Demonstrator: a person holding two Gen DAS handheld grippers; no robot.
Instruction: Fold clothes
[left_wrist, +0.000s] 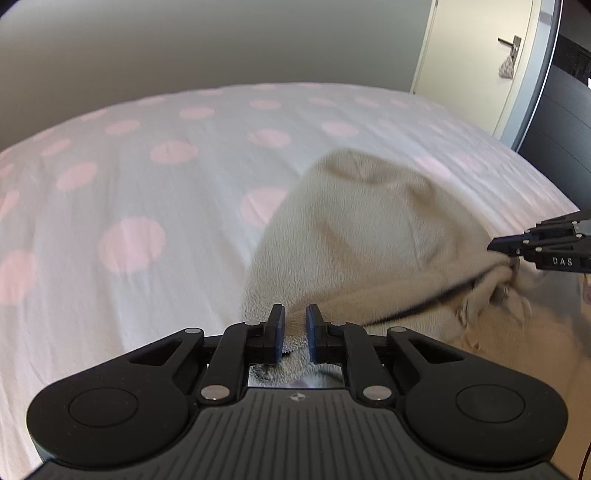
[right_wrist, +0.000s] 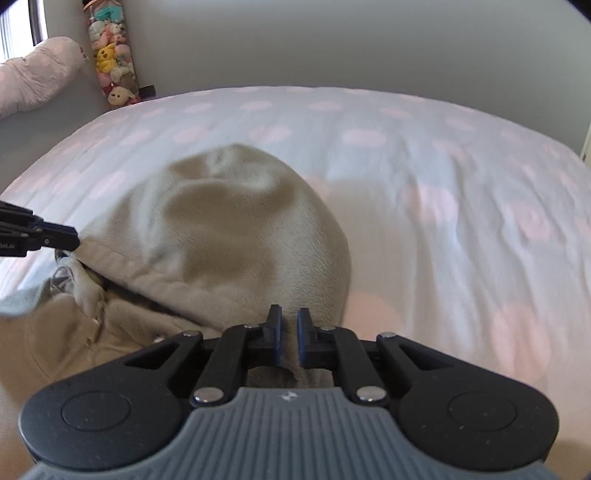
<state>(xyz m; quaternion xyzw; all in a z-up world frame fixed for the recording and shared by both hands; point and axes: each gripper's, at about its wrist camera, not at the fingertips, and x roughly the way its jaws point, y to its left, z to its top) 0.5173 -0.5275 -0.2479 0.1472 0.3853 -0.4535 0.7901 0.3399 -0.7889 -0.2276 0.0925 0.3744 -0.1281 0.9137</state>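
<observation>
A beige fleece hooded garment (left_wrist: 369, 229) lies on the bed, its hood (right_wrist: 229, 221) puffed up and pointing away from me. In the left wrist view my left gripper (left_wrist: 295, 314) is shut on the fleece at the hood's near left edge, with fabric between its blue pads. My right gripper (right_wrist: 290, 314) is likewise shut on the fleece at the hood's near right edge. Each gripper shows in the other's view, the right gripper (left_wrist: 495, 247) and the left gripper (right_wrist: 75, 238), both at the garment's edge. A dark drawstring (left_wrist: 436, 295) runs across the collar.
The bed cover (left_wrist: 147, 184) is white with pink dots and reaches to the grey wall. A door with a handle (left_wrist: 511, 42) and a dark panel (left_wrist: 565, 122) stand at the right. A column of plush toys (right_wrist: 110, 55) and a pink pillow (right_wrist: 33, 77) sit at the left.
</observation>
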